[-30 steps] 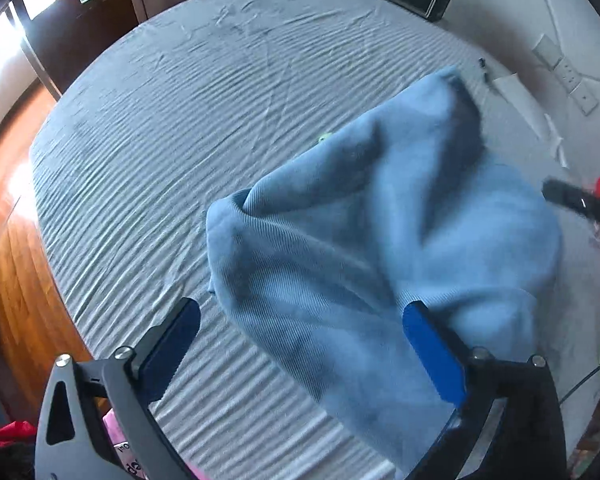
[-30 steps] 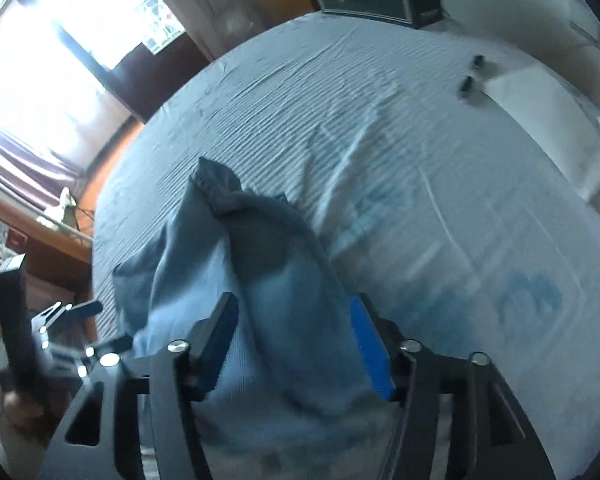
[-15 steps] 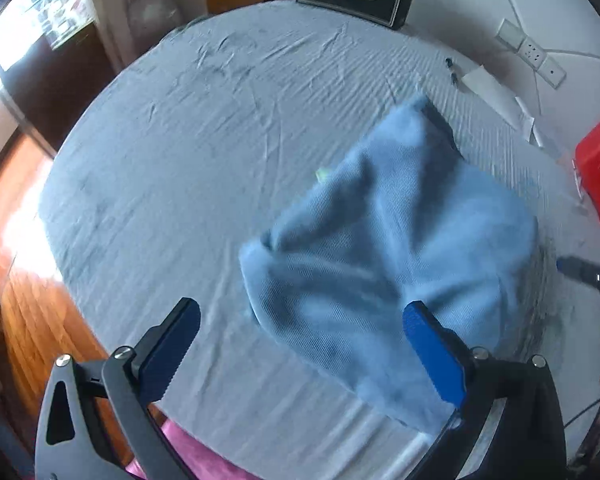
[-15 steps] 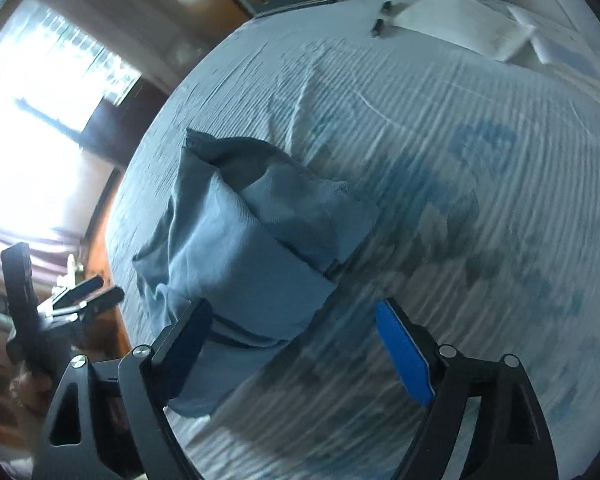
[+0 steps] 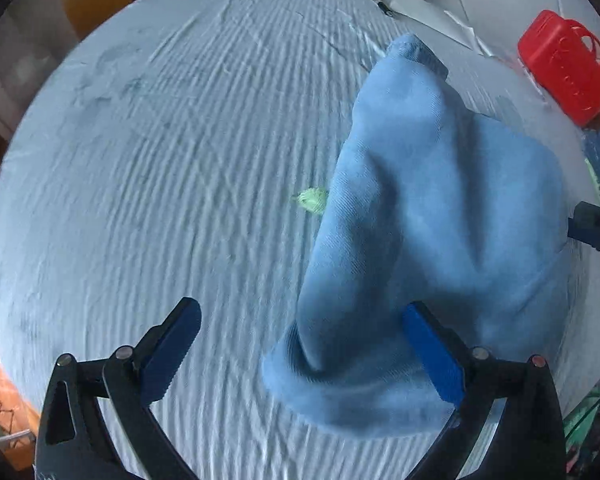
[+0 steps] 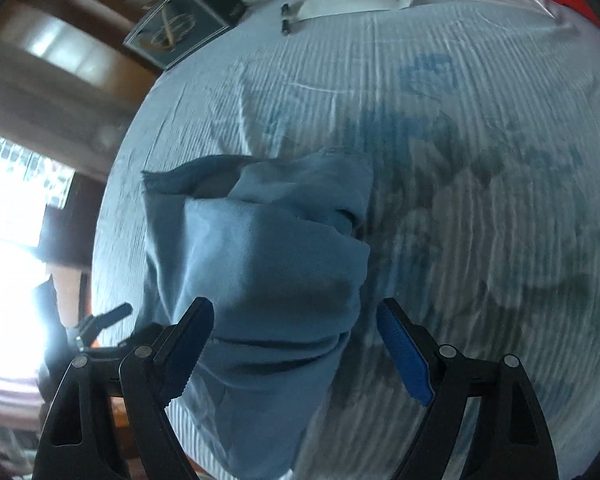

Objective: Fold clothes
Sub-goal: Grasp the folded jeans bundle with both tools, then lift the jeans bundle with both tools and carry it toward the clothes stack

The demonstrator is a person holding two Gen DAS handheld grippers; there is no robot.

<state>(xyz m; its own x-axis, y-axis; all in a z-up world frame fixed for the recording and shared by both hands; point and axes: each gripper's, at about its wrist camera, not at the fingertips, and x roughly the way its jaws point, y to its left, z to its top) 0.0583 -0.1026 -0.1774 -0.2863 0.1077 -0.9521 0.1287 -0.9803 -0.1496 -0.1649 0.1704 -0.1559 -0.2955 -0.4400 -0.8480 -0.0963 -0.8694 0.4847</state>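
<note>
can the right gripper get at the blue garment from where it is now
Probably yes. The right gripper has its jaws wide apart with the blue garment lying loose on the bed sheet right ahead, partly between them. Nothing blocks it.

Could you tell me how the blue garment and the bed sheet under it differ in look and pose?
The blue garment is a deeper, plain blue, while the bed sheet is pale and finely ribbed. The garment sits bunched and folded over itself with raised edges; the sheet lies spread out nearly flat, with faint blue prints in the right wrist view. Both are soft cloth, and neither is gripped.
</note>
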